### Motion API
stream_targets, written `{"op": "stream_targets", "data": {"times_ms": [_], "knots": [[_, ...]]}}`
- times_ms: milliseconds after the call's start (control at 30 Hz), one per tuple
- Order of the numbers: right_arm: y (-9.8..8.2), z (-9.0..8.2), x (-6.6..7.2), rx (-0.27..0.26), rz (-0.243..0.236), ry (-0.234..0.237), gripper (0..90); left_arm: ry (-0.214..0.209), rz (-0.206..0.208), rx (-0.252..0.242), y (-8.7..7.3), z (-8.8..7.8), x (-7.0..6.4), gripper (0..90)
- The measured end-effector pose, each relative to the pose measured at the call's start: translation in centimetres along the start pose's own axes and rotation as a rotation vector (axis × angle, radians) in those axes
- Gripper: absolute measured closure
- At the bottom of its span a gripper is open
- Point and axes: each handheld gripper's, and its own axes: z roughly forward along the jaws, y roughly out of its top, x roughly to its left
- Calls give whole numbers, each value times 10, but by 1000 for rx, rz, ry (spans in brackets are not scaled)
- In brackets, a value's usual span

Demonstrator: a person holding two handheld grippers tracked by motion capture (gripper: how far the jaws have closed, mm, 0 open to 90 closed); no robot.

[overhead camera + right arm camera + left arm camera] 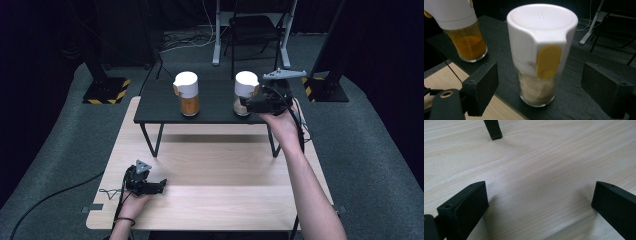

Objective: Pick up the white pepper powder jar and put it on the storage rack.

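While standing upright between the right gripper's (541, 85) spread fingers, untouched: jar (540, 55), upper right of high view; left gripper (161, 185) gaping, idle, lower left.

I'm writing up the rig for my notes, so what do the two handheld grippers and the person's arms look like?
Both are black, each with two blocky, flat-faced black jaws. The right gripper carries a grey three-cornered plate on top; the left gripper has a smaller grey one. A black cable trails from the left one, another runs along the right forearm. The forearms are bare of sleeves; a dark band circles the left wrist.
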Motion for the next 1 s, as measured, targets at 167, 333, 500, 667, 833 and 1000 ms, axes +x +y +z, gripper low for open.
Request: {"op": "stream_targets", "data": {"times_ms": [167,333,500,667,833,1000], "knots": [[-16,-8,-2,-11,4,4,138,0,0,0,0,0,0,0],[-32,-15,-6,-23,10,21,138,1,-1,0,0,0,0,0],[-51,-21,-6,-31,7,32,140,1,-1,0,0,0,0,0],[-70,-23,-1,-24,-5,33,141,1,-1,0,0,0,0,0],[-90,-23,5,-11,-29,12,144,1,-1,0,0,0,0,0],[-106,-23,7,-1,-36,11,145,1,-1,0,0,0,0,0]]}}
